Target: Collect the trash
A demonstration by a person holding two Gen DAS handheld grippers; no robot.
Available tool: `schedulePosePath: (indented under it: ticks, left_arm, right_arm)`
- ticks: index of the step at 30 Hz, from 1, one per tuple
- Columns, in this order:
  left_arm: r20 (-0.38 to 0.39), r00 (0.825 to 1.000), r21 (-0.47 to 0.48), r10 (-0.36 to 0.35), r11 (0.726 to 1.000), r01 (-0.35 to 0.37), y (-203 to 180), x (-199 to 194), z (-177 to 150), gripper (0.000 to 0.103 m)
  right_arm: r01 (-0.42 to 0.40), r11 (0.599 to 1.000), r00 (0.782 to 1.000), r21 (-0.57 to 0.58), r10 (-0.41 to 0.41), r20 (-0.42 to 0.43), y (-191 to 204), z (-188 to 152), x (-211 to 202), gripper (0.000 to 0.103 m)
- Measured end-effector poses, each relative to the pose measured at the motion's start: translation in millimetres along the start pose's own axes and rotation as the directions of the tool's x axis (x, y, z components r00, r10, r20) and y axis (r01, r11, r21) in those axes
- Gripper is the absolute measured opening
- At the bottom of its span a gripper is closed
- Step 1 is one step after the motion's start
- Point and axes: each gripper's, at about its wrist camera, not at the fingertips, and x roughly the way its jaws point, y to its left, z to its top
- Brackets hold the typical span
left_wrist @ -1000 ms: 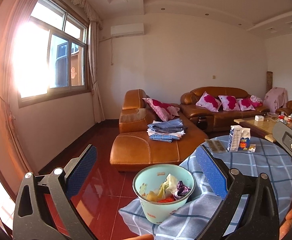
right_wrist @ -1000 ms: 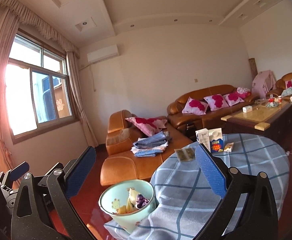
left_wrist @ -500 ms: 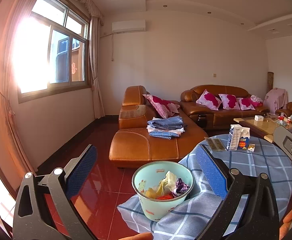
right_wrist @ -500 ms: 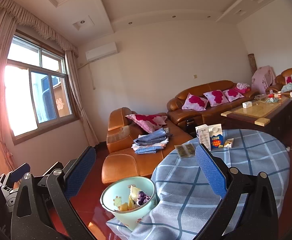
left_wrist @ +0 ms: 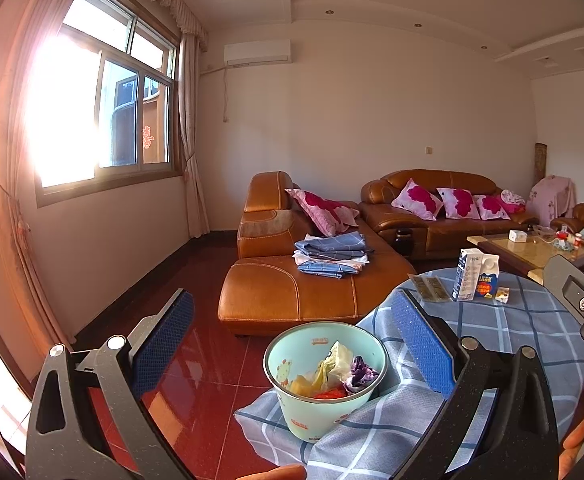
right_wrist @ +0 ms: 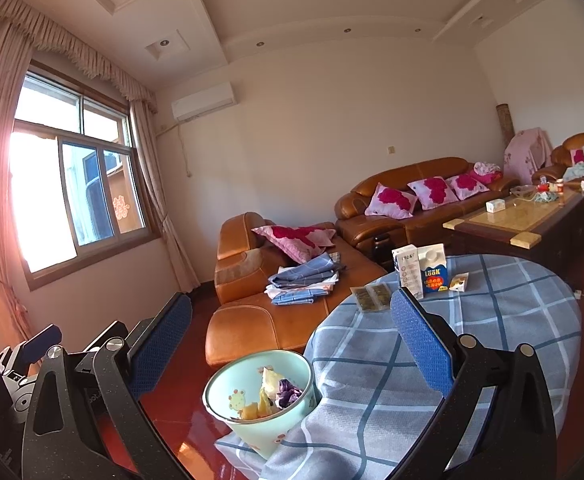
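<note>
Right wrist: two cartons (right_wrist: 420,274), one bin (right_wrist: 260,402), one small box (right_wrist: 459,282).

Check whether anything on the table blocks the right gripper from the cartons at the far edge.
Nothing visible does. Between the open right gripper and the two cartons lies only bare checked tablecloth. The flat packet lies to their left, off the straight line.

Checked tablecloth (right_wrist: 512,320) carries cartons (right_wrist: 422,272); packets (right_wrist: 370,297).
</note>
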Motion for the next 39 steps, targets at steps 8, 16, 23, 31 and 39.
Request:
schedulePosePath:
  ticks: [8, 16, 23, 31, 39]
  left_arm:
    - [-0.003, 1.0, 0.003, 0.006, 1.0, -0.006, -1.0, 0.9, 0.3, 0.097]
    - [-0.007, 1.0, 0.002, 0.008, 1.0, -0.008, 0.0, 1.3, 1.2, 0.097]
    - [-0.006, 1.0, 0.003, 0.008, 1.0, -0.008, -0.3, 1.2, 1.0, 0.097]
    - [-0.007, 1.0, 0.001, 0.007, 1.0, -0.007, -0.2, 1.4, 1.1, 0.097]
    - [-0.012, 1.0, 0.0, 0.002, 1.0, -0.002, -0.2, 2.3, 0.0, 0.097]
  right_arm:
    - [-0.002, 1.0, 1.0, -0.002, 0.002, -0.003, 0.4, -1.0, -0.3, 0.098]
    - [-0.004, 1.0, 1.0, 0.004, 0.004, -0.006, 0.1, 0.1, -0.3, 0.098]
    - [-0.004, 1.0, 1.0, 0.007, 0.004, -0.006, 0.7, -0.1, -0.5, 0.098]
    - [-0.005, 1.0, 1.0, 0.009, 0.005, -0.005, 1.4, 0.0, -1.2, 0.098]
    - [-0.005, 1.0, 1.0, 0.01, 0.005, -0.008, 1.6, -0.1, -1.4, 0.098]
